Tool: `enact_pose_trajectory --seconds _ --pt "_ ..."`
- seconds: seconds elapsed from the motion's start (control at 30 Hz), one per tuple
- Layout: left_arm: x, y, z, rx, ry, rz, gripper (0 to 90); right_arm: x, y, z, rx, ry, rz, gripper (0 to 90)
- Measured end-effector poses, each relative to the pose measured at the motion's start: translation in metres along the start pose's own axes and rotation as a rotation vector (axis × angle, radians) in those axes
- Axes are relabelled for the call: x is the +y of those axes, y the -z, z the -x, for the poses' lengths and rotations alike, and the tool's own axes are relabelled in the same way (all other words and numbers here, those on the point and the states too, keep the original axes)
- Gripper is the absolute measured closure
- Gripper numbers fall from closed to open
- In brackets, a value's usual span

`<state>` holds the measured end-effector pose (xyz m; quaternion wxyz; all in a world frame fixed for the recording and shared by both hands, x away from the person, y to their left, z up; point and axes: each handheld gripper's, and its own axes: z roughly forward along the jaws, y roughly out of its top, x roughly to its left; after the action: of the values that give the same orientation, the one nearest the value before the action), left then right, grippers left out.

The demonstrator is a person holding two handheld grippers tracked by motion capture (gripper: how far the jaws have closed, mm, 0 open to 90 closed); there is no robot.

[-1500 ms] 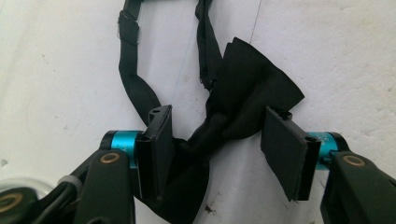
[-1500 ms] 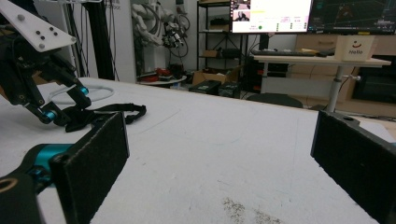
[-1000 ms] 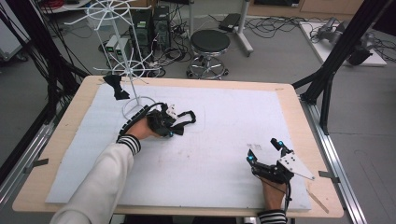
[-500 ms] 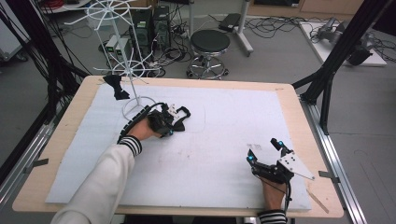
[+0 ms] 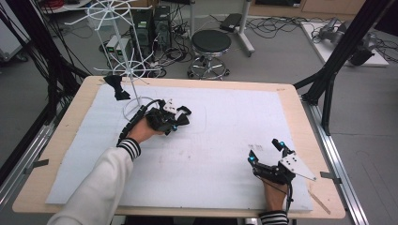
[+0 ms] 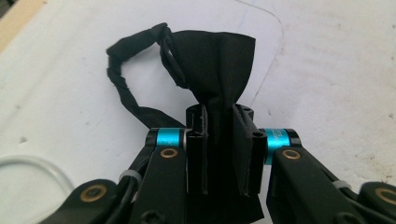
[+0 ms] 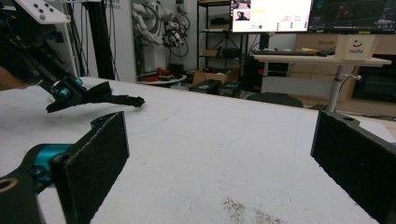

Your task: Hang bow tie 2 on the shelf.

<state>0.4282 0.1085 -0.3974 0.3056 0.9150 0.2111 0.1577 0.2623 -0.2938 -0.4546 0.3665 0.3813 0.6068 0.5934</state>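
Now the left gripper (image 6: 219, 154) has its jaws squeezed shut on a black bow tie (image 6: 212, 65) just above the white mat (image 5: 225, 140), near the wire rack (image 5: 131, 70). One bow tie (image 5: 116, 87) hangs there already, so this one likely still needs hanging, while the right gripper (image 5: 267, 152) rests wide open and empty.

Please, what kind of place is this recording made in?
Most likely a robotics lab or workshop: computer towers and loose cables lie on the floor behind the table, and large monitors hang above a desk.
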Motion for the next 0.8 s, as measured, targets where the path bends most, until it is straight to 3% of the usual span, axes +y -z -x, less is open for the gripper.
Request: enact_pose_trajectory --seconds 0.17,0.3,0.57,0.8 --pt "-0.001 0.007 0.001 0.022 0.011 0.054 76.5 0.000 0.000 0.000 -0.001 -0.009 -0.004 3.5" --pt "-0.001 0.010 0.002 0.043 0.006 0.068 76.4 0.000 0.000 0.000 -0.001 -0.010 -0.006 3.5" --pt "0.000 0.013 0.005 0.043 0.017 0.090 76.5 0.000 0.000 0.000 0.000 -0.006 -0.003 3.5" --pt "0.001 0.026 0.007 0.031 0.015 0.132 76.4 0.000 0.000 0.000 0.000 0.001 -0.002 3.5"
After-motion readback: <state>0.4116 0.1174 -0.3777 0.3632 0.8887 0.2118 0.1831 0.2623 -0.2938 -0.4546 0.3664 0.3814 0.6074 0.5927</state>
